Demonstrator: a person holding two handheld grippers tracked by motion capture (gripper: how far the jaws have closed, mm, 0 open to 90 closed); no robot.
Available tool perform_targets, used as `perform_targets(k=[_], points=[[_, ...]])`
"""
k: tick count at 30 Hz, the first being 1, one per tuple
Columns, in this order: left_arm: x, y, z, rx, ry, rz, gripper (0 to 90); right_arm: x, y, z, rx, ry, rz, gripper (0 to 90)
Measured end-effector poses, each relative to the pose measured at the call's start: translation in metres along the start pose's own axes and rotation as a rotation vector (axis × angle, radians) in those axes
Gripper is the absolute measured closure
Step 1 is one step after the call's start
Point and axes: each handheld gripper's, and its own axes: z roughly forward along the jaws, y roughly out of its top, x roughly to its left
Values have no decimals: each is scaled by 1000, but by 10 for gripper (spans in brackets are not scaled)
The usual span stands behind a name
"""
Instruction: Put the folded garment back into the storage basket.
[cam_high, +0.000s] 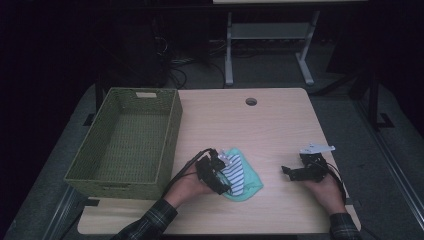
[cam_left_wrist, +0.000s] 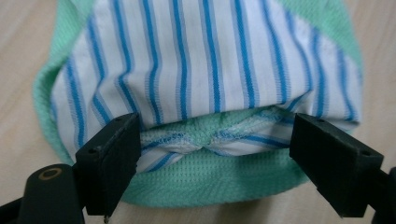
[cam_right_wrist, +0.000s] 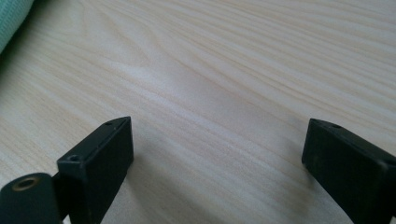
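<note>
one folded garment (cam_high: 239, 175), one woven basket (cam_high: 127, 142), two grippers, one table (cam_high: 270, 130) — that is the whole count in the high view. the garment is a small bundle of mint-green mesh cloth with a white, blue-striped panel on top; it lies on the table in the lower middle of the high view, just right of the basket's lower right corner and apart from it. its long axis runs on a diagonal, from upper left to lower right of that frame, and the stripes follow roughly the same line. in the left gripper view the stripes (cam_left_wrist: 205, 60) run up and down the frame, fanning slightly, with the green edge (cam_left_wrist: 205, 179) curving along the bottom.

the left gripper (cam_high: 220, 172) sits at the garment's left edge in the high view, held by the left hand (cam_high: 187, 187) that comes in from the bottom. its own view shows the two black jaws spread wide, one at the lower left and one at the lower right of the frame, with the garment's folded near edge between them — neither jaw presses the cloth.

the right gripper (cam_high: 295, 172) is at the lower right of the high view, well apart from the garment, resting low over bare wood. its jaws are also spread wide, with table grain between them; a sliver of green cloth (cam_right_wrist: 11, 18) shows in the upper left corner of the right gripper view.

the basket, olive green and rectangular, fills the left side of the table, its long axis running up the frame.
</note>
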Motion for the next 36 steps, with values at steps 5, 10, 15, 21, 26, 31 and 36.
perform_targets(k=[5,10,15,21,26,31,36], points=[[-1,-2,1,9,6,14,156,0,0,0,0,-1,2,84],[-2,-2,1,17,27,40,173,0,0,0,0,-2,8,84],[3,-4,-2,4,33,36,280,0,0,0,0,-5,8,84],[5,-4,-5,-4,34,40,450,0,0,0,-1,-7,7,84],[6,-2,-5,-13,40,60,632,0,0,1,-2,-8,8,84],[8,-1,-5,-15,48,61,766,0,0,1,-2,-10,10,84],[9,-1,-5,-16,51,62,804,0,0,1,-2,-10,10,84]])
